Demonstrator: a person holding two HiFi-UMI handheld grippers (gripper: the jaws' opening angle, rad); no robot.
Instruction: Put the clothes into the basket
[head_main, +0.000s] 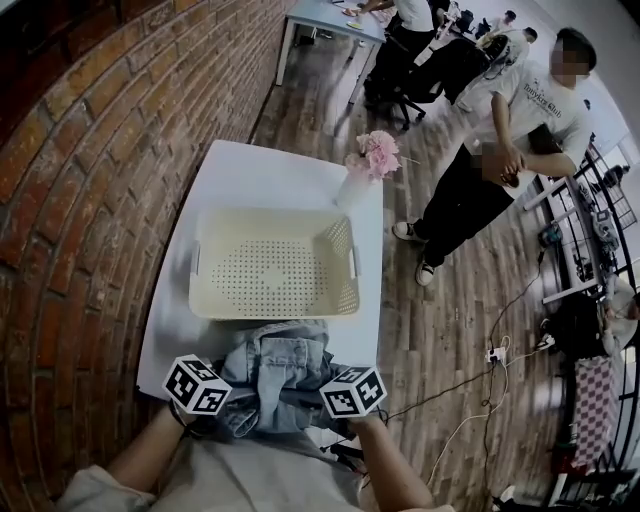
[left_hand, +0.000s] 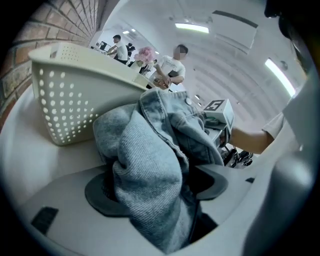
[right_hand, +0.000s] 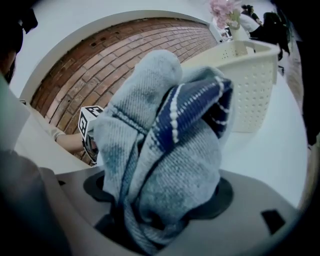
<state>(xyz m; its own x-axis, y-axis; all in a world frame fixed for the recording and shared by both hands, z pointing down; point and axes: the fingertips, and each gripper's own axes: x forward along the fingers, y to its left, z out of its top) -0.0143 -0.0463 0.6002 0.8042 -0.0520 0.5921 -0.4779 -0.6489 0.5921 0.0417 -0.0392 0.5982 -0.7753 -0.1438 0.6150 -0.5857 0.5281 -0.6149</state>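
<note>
A bundled light-blue denim garment (head_main: 281, 358) lies at the near edge of the white table (head_main: 250, 170), just in front of the cream perforated basket (head_main: 345, 275), which holds nothing. My left gripper (head_main: 234, 396) is at the bundle's left side and my right gripper (head_main: 316, 396) at its right. In the left gripper view the denim (left_hand: 150, 150) is bunched between the pads of the left gripper (left_hand: 155, 192), with the basket (left_hand: 75, 95) close ahead. The right gripper view shows denim with a dark blue inner fold (right_hand: 165, 130) packed between the right gripper's (right_hand: 160, 200) pads.
A vase of pink flowers (head_main: 368, 160) stands at the table's far right corner behind the basket. A brick wall (head_main: 80, 200) runs along the left. A person (head_main: 510, 140) stands on the wooden floor to the right, and cables lie on that floor.
</note>
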